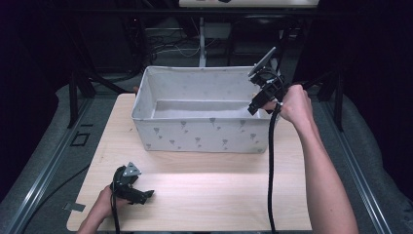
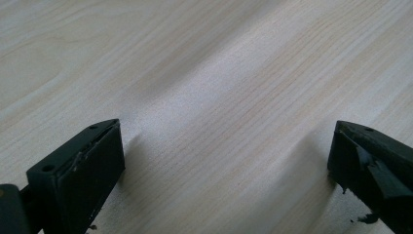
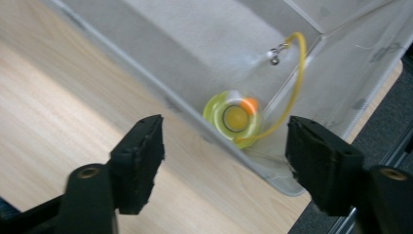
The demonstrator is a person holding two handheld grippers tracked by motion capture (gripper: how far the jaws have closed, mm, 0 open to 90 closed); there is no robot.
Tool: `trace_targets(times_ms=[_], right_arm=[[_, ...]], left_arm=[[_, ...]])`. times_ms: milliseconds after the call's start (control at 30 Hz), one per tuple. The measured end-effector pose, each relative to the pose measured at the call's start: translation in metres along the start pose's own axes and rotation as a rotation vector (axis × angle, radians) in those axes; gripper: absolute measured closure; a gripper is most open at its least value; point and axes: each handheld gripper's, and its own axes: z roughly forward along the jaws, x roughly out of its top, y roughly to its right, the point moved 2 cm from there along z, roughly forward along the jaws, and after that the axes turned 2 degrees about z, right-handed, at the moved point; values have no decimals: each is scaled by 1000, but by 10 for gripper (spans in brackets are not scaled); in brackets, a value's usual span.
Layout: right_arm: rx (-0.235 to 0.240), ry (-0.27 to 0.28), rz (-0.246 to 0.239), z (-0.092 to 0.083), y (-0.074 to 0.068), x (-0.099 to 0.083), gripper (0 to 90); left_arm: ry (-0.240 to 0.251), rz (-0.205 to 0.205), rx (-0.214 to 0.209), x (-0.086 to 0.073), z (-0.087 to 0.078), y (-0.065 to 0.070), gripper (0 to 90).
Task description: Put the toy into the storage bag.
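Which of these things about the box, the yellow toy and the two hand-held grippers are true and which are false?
1. The yellow toy lies inside the box. True.
2. The left hand-held gripper is over the box. False: it is low over the bare table, in front of the box.
3. The right hand-held gripper is open. True.
4. The right hand-held gripper holds the toy. False: its jaws are empty, with the toy lying beyond them.
5. The box is red. False: it is pale grey.
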Motion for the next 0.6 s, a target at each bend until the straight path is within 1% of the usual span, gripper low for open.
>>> trace_targets(times_ms=[200, 267, 300, 333, 367, 467, 500, 600], right_arm=[[16, 21, -46, -5, -20, -6, 154], [22, 24, -66, -5, -27, -9, 143], [25, 28, -72, -5, -30, -10, 137], [28, 40, -88, -4, -38, -12, 120], [28, 40, -88, -4, -38, -12, 120], [27, 51, -122, -1, -50, -17, 82], [27, 48, -147, 0, -55, -18, 64], [33, 52, -178, 4, -67, -23, 24]], left_arm=[[0, -1, 0, 0, 0, 0, 1], [0, -1, 0, 0, 0, 0, 1], [6, -2, 9, 0, 1, 0, 1], [5, -2, 8, 0, 1, 0, 1], [5, -2, 8, 0, 1, 0, 1], [5, -2, 9, 0, 1, 0, 1], [6, -5, 8, 0, 1, 1, 1], [6, -5, 8, 0, 1, 1, 1]])
